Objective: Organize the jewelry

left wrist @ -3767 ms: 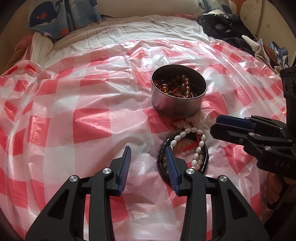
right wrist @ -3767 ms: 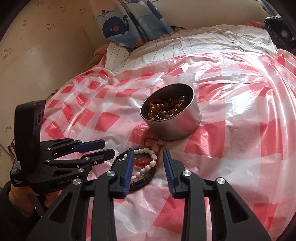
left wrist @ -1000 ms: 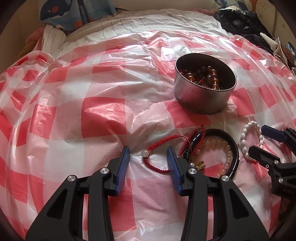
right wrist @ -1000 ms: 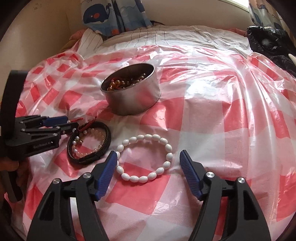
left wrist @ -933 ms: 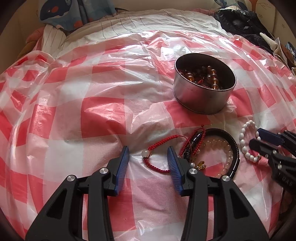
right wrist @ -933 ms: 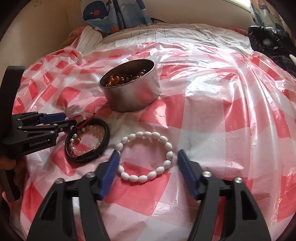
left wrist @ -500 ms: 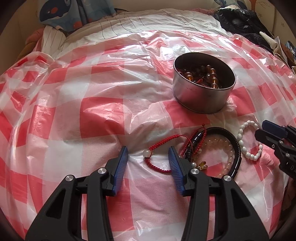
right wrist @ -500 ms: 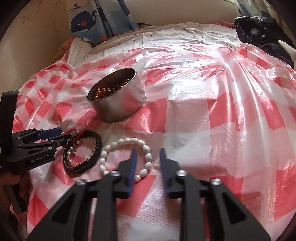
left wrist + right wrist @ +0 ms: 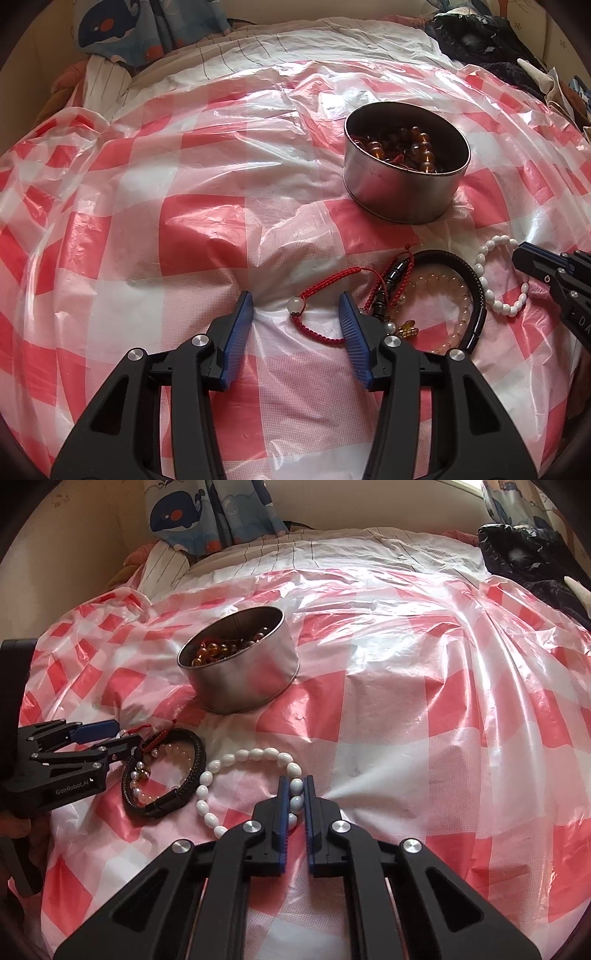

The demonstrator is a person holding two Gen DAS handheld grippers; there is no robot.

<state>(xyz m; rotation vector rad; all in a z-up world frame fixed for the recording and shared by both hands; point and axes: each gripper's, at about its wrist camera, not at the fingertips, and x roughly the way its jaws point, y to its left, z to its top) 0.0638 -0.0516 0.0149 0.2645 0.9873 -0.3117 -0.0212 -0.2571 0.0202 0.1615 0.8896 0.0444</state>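
Observation:
In the right wrist view my right gripper (image 9: 295, 781) is closing, and its blue pads press on the near right beads of the white bead bracelet (image 9: 236, 757), which lies flat on the sheet. My left gripper (image 9: 295, 299) is opening; the red cord bracelet (image 9: 321, 280) with a white bead lies between its jaws, untouched. To its right a black braided bracelet (image 9: 476, 288) rings a pale bead bracelet (image 9: 443, 277). Beyond them stands the round metal tin (image 9: 402, 199), holding amber beads (image 9: 406, 147).
A red-and-white checked plastic sheet (image 9: 207, 229) covers the bed and is wrinkled. Whale-print cloth (image 9: 110, 29) and striped bedding (image 9: 295, 40) lie at the far edge. A dark pile of clothes (image 9: 480, 37) sits at the far right.
My right gripper's jaws have come together from wide apart onto the white bead bracelet. The left gripper has stayed in place, with its jaws slightly wider.

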